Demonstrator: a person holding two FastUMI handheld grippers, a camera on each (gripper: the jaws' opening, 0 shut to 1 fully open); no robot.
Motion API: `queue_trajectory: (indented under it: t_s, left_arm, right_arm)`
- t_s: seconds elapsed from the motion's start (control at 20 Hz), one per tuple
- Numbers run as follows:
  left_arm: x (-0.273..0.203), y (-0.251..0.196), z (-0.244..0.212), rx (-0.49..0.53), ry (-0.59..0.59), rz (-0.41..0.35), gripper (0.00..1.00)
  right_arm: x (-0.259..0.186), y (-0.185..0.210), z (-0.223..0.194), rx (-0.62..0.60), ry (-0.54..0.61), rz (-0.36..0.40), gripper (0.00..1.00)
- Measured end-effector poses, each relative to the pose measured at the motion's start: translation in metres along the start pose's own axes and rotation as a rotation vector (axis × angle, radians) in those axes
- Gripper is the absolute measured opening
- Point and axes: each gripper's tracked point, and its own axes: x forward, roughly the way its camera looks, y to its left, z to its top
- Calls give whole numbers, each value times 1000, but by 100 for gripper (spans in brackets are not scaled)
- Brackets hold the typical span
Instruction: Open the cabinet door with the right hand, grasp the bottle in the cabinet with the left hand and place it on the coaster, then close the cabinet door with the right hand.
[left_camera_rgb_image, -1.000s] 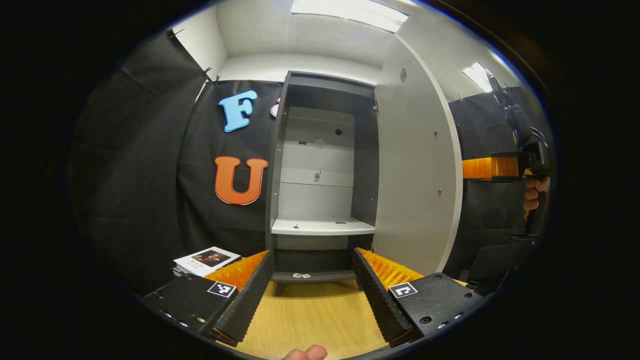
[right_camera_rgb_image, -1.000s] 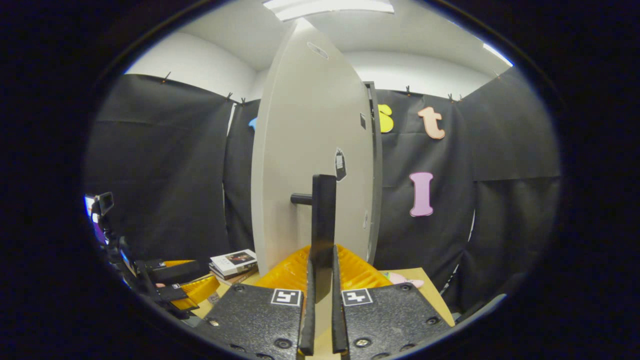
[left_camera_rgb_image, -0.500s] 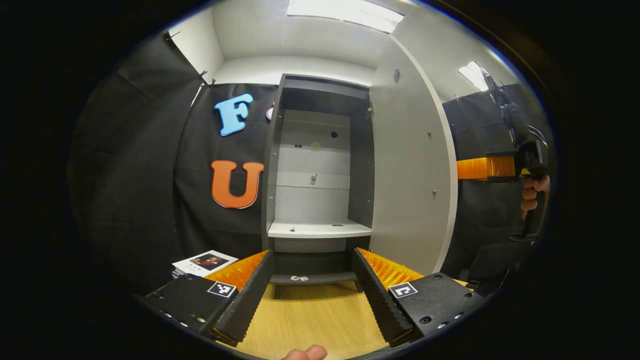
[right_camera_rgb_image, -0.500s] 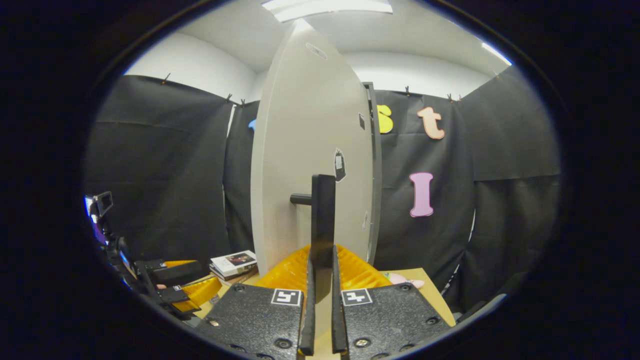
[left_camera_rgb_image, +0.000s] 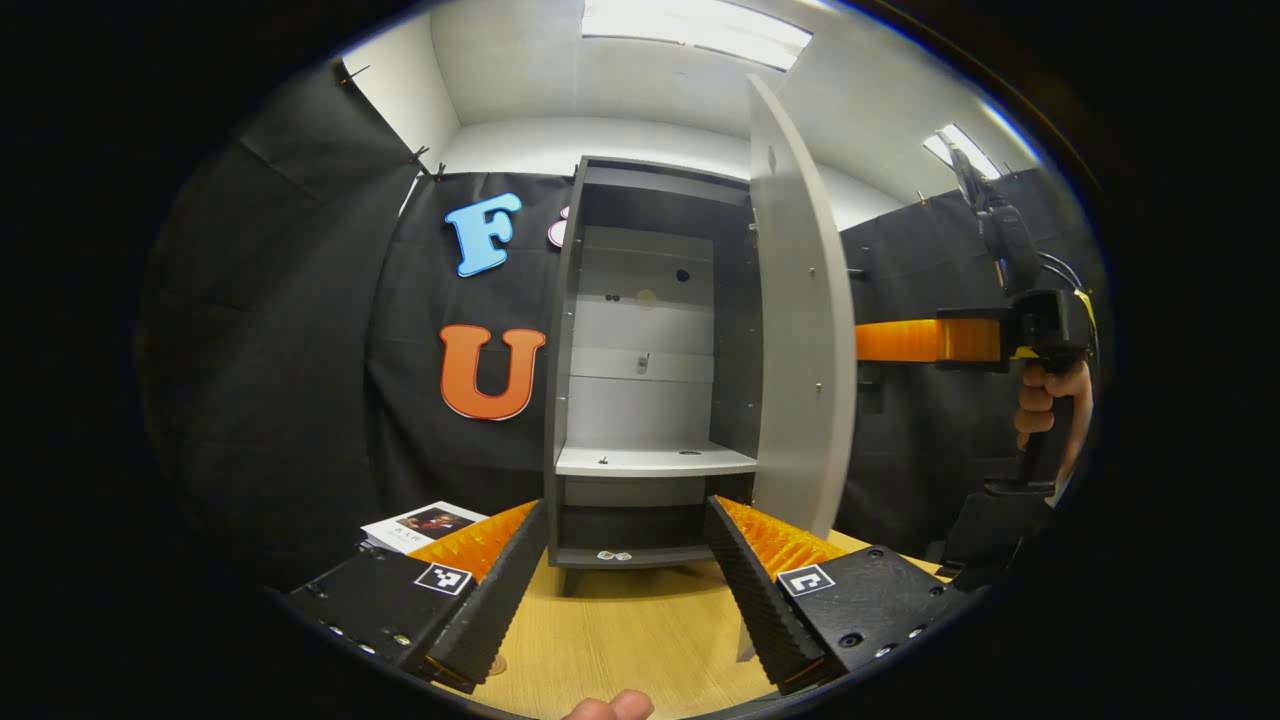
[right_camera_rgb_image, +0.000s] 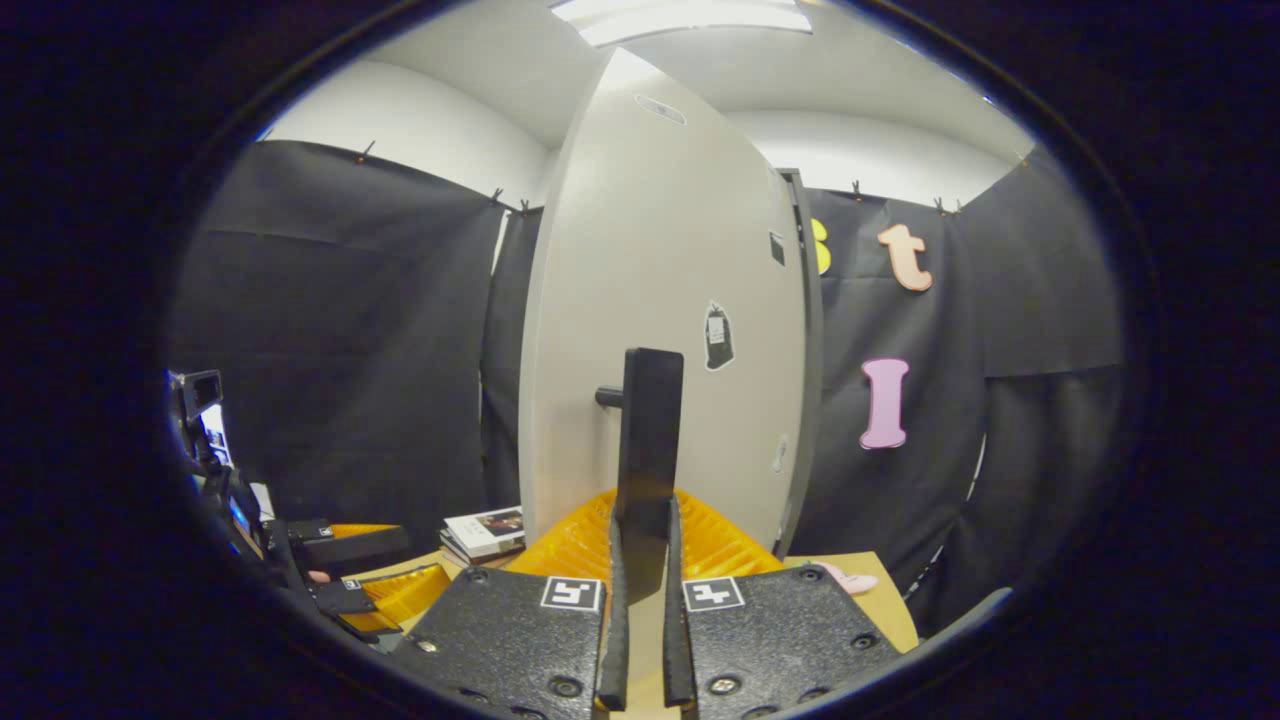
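Both tools were in your hands. Your right tool (right_camera_rgb_image: 640, 640) had its fingers pressed together on the black door handle (right_camera_rgb_image: 648, 440) of the cabinet door (right_camera_rgb_image: 660, 300), which stood partly swung out from the cabinet (left_camera_rgb_image: 650, 350). Your left tool (left_camera_rgb_image: 625, 580) hung spread wide and held nothing, low over the wooden surface (left_camera_rgb_image: 620, 640), aimed at the cabinet's open front. I could not make out a bottle on the white shelf (left_camera_rgb_image: 655, 460) or a coaster. A book (left_camera_rgb_image: 420, 522) lay on the surface left of the cabinet.
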Motion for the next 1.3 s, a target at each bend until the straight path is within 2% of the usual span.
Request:
queue_trajectory:
  t_s: [0.1,0.25,0.4,0.6,0.85,0.95,1.05,1.1,1.15,1.2,1.25,1.3]
  left_arm:
    - [-9,14,-2,16,3,34,95]
    - [-23,31,-7,42,4,79,95]
    - [-35,46,-18,30,17,108,95]
    - [-50,70,-25,31,22,146,95]
    - [-59,99,-35,15,30,211,95]
    - [-58,103,-37,6,30,217,95]
    - [-51,97,-40,-16,28,187,95]
    - [-45,90,-44,-34,36,159,95]
    - [-37,80,-50,-50,51,122,95]
    - [-28,68,-51,-62,58,83,95]
    - [-19,52,-49,-69,47,40,95]
    - [-8,32,-43,-79,23,-8,95]
  right_arm:
    - [25,21,1,5,-27,21,17]
    - [68,49,0,-9,-64,8,17]
    - [121,74,-1,-22,-90,-27,17]
    - [185,88,-1,-38,-127,-110,17]
    - [227,93,-4,-76,-145,-176,19]
    - [220,94,-3,-77,-160,-169,31]
    - [192,92,11,-101,-217,-130,39]
    - [168,85,21,-123,-251,-132,44]
    - [141,72,24,-139,-262,-152,58]
    - [108,56,21,-134,-258,-169,61]
    - [73,37,12,-112,-257,-183,75]
    - [38,11,7,-83,-272,-208,79]
